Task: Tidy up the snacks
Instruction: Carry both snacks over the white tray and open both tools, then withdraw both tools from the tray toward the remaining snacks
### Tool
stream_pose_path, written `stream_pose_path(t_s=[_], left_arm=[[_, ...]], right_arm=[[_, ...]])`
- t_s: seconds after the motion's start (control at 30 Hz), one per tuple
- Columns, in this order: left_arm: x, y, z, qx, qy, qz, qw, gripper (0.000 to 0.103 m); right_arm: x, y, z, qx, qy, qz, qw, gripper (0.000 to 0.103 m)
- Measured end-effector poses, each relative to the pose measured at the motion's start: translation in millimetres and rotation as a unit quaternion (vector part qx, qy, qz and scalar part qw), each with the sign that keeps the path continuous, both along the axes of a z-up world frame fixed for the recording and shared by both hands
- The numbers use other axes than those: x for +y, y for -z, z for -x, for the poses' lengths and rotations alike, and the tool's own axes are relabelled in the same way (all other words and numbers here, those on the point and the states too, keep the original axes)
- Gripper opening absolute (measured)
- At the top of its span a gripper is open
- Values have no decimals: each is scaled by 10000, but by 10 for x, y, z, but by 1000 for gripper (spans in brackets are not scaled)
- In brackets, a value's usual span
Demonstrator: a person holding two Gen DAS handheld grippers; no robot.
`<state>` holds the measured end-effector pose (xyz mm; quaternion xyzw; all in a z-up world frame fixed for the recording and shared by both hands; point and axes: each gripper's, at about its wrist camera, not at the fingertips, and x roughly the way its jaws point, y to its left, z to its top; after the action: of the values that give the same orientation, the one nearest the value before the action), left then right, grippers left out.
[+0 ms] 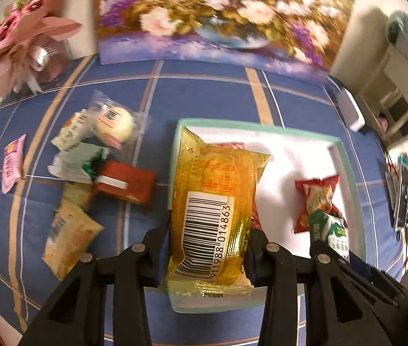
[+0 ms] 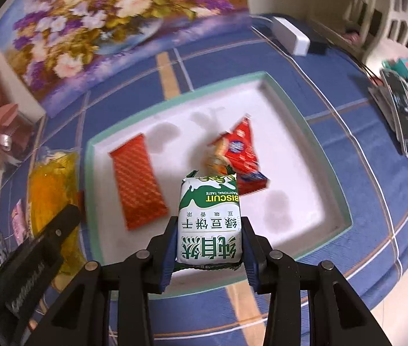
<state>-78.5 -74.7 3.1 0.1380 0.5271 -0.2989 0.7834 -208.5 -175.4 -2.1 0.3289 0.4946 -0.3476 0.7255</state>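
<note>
Snacks clamped in each hand-held gripper: left (image 1: 208, 248) yellow packet (image 1: 212, 201), right (image 2: 208, 248) biscuit pack (image 2: 209, 222), tray (image 2: 313, 132) below

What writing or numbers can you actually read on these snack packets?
"BISCUIT": green-and-white biscuit packet, upside down.
"TRADITIONAL TASTE": same packet, first letters cut off.
"绿豆饼干": same packet, upside down.
"911988 014863": by the barcode on the yellow packet; leading digit hidden.
Red print above that barcode: too blurred.
Loose snack pile: labels unreadable.
</note>
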Motion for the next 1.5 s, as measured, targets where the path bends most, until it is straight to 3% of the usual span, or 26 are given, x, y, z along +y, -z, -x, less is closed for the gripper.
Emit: stream_pose_path(t_s=[0.27,0.7,1.03,1.3,1.33,1.37,1.5], left_arm=[[-153,299,110,270,217,-316,9989,43],[-199,566,24,967,145,-369,9945,43],[-136,334,-3,795,97,-198,9966,46],[-53,107,-36,556,6,85,9984,58],[-27,92,-60,523,-61,93,9986,63],[-2,85,-84,485,-128,90,9987,70],[106,80,-189,289,-426,44,9987,79]], right_arm=[[-113,272,35,302,101,-345,9989,43],[-184,485,28,597,162,-608,9962,43],[-172,320,17,468,179,-429,9978,44],[-142,122,14,263,109,-263,9992,44],[-134,123,13,267,98,-262,9993,45],[-128,129,6,281,90,-270,9992,47],[-74,178,-47,303,25,-251,9992,60]])
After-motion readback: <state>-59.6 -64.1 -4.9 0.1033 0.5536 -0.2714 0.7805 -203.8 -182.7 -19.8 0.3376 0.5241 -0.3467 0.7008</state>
